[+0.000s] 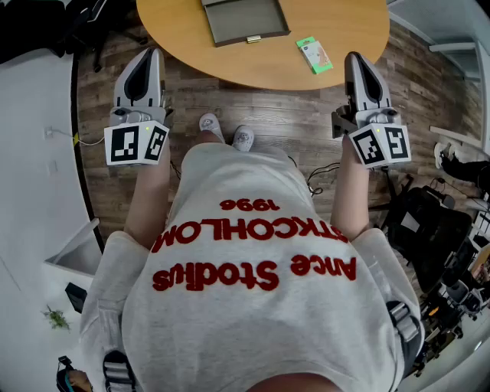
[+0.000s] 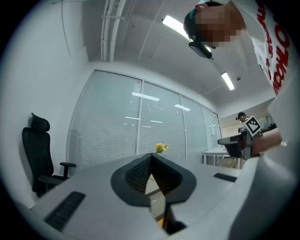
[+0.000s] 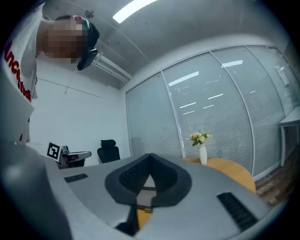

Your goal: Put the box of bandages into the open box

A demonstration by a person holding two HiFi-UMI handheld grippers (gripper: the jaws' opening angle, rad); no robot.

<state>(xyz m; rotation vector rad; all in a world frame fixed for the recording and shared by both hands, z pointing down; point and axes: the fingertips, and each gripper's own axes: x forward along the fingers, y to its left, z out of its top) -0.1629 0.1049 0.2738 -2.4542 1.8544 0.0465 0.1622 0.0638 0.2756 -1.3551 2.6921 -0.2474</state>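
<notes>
The head view looks down on a person in a pale grey sweatshirt (image 1: pixel 253 306) with red lettering, standing at a round table (image 1: pixel 191 38) of smooth orange-toned wood above a plank floor (image 1: pixel 283 130). Only this view shows the task's things. The open box (image 1: pixel 245 21), a shallow grey rectangular tray with a small brass catch on its near edge, lies at the table's middle. The box of bandages (image 1: pixel 315 54), small, flat and green, lies on the wood to its right, apart from it and near the table's edge. The left gripper (image 1: pixel 149 52) and right gripper (image 1: pixel 354 55) are held level short of the table, each a grey tapered shell with a black-and-white marker cube behind it. The left gripper view shows its dark ribbed pads (image 2: pixel 138 174) meeting at the tips with nothing clamped between them. Beyond stand a glass wall (image 2: pixel 140 126) with fine blinds, a black office chair (image 2: pixel 40 154) and a tuft of yellow flowers (image 2: pixel 161 147). The right gripper view likewise shows its jaws pressed together and empty. It alone shows a slim white vase (image 3: pixel 203 154) holding the flowers, standing on the table's curved rim.
</notes>
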